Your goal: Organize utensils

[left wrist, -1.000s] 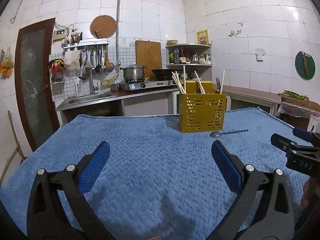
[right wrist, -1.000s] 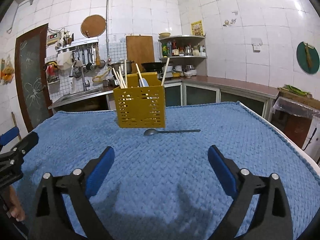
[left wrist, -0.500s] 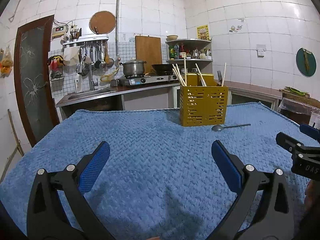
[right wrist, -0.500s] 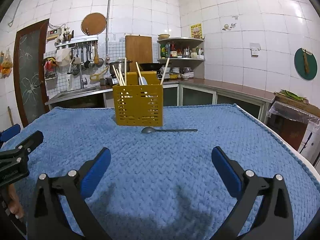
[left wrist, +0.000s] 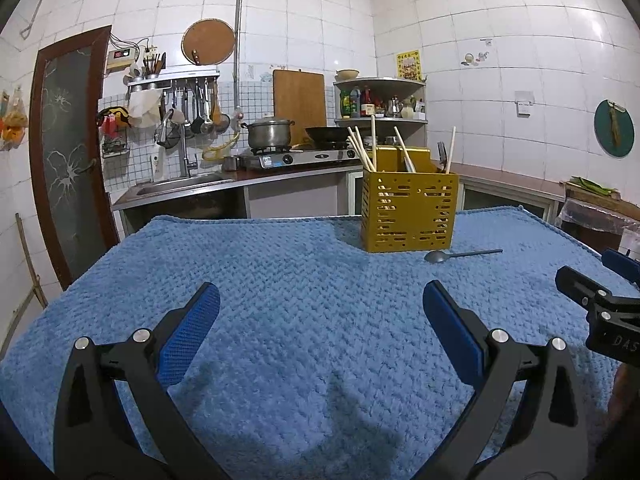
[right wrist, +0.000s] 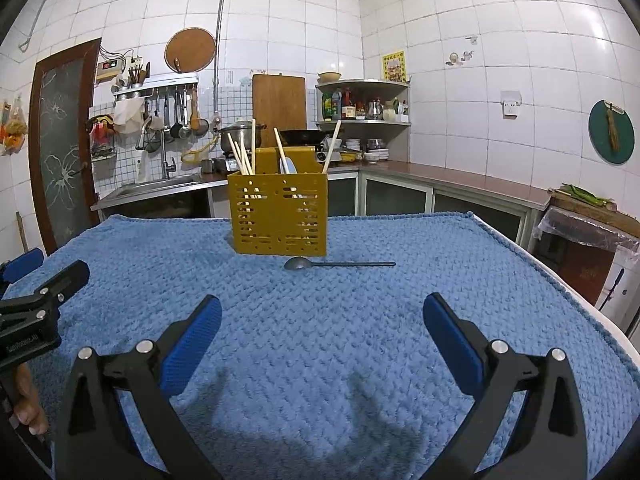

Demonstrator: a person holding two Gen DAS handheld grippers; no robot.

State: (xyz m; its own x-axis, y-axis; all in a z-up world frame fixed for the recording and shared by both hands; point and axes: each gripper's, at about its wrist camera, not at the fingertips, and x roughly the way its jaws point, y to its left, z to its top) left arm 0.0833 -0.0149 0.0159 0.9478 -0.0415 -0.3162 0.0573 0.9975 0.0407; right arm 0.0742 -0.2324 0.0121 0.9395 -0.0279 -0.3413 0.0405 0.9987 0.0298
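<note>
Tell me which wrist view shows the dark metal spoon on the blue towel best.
The right wrist view: the dark metal spoon lies near the centre, whole from bowl to handle tip, before the yellow slotted utensil holder. In the left wrist view the spoon sits off to the right, smaller and foreshortened.

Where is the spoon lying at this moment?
The spoon lies flat on the blue cloth, just in front of the yellow utensil basket. In the right wrist view it is near the centre, bowl pointing left, apart from both tongs.
</note>
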